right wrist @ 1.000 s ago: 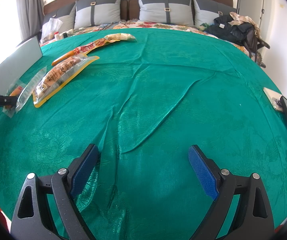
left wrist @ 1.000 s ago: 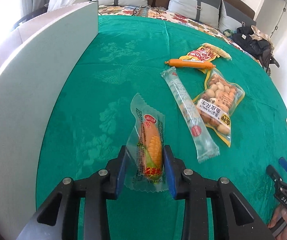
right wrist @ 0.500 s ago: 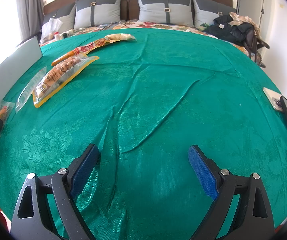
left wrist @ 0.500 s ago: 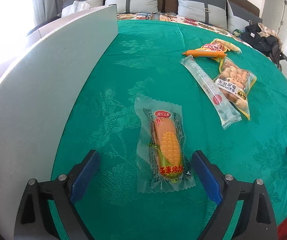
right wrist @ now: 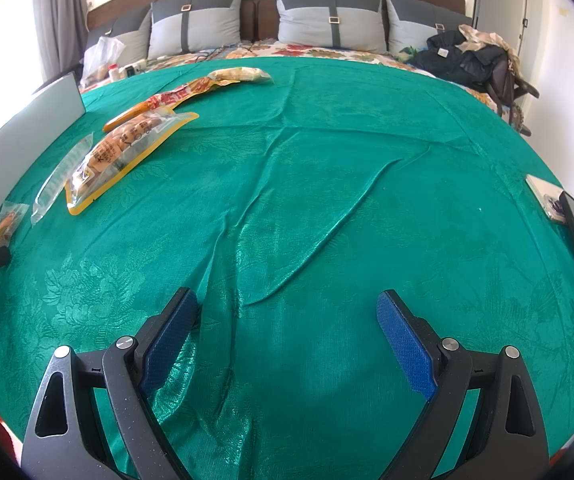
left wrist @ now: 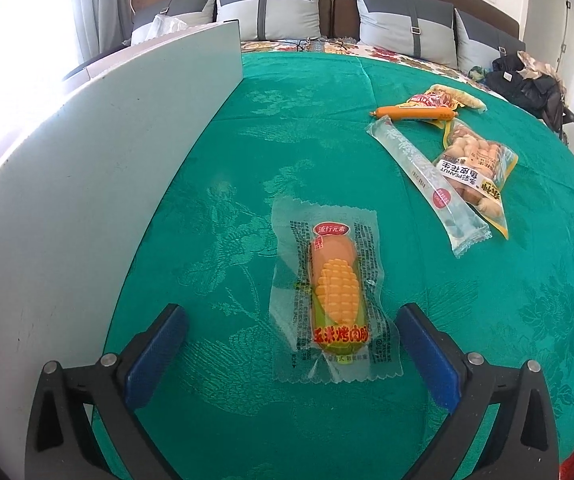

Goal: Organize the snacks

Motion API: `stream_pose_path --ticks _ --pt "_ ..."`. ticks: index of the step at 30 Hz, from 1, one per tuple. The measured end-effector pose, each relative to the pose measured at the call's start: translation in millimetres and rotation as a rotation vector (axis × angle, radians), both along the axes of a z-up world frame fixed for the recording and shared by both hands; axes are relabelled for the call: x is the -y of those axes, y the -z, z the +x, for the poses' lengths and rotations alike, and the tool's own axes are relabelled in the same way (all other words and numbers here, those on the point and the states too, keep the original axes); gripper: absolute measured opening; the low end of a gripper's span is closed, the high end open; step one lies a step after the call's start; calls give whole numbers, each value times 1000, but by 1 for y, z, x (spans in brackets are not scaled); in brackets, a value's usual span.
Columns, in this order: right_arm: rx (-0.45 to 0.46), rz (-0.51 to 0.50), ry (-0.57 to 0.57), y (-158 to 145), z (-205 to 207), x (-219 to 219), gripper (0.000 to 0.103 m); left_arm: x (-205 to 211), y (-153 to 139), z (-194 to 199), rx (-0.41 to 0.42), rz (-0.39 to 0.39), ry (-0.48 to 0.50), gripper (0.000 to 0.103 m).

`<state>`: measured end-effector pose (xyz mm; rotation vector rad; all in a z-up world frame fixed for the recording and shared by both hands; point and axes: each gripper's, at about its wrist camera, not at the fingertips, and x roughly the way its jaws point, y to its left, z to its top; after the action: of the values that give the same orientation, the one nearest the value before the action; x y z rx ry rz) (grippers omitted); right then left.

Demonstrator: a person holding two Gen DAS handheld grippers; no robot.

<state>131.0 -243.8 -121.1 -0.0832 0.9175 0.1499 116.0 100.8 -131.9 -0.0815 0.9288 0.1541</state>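
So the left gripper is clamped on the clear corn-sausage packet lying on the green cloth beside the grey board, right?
Not clamped. The left wrist view shows the left gripper with jaws wide apart, just opened, pads clear of the clear corn-sausage packet, which lies flat on the green cloth beside the grey board.

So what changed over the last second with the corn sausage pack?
The left tongs have just opened and let go of the corn sausage pack, which now lies flat on the green cloth between the open jaws. The right tongs stayed open and empty; the other snacks did not move.
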Motion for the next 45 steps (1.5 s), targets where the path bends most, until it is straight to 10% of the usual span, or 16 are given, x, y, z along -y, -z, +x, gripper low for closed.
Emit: stream_pose_path --ticks 8,17,20,26,27,38,45 --pt "-86 -3 27 -8 11 -13 91 1 1 1 8 2 0 103" --pt "-247 218 -341 -39 58 -161 88 2 0 1 9 1 4 103" --pt "-307 148 -398 -29 81 -204 51 3 0 1 10 0 10 103" --pt "-331 29 -398 -9 91 -244 44 5 -1 2 10 -1 25 103" --pt "-323 6 -396 -9 89 -246 26 5 -1 2 10 -1 27 103" --pt "-401 46 -486 -12 -3 -166 19 5 -1 3 10 -1 29 103" --pt "-339 91 -218 -17 -43 -43 19 5 -1 3 11 -1 28 103"
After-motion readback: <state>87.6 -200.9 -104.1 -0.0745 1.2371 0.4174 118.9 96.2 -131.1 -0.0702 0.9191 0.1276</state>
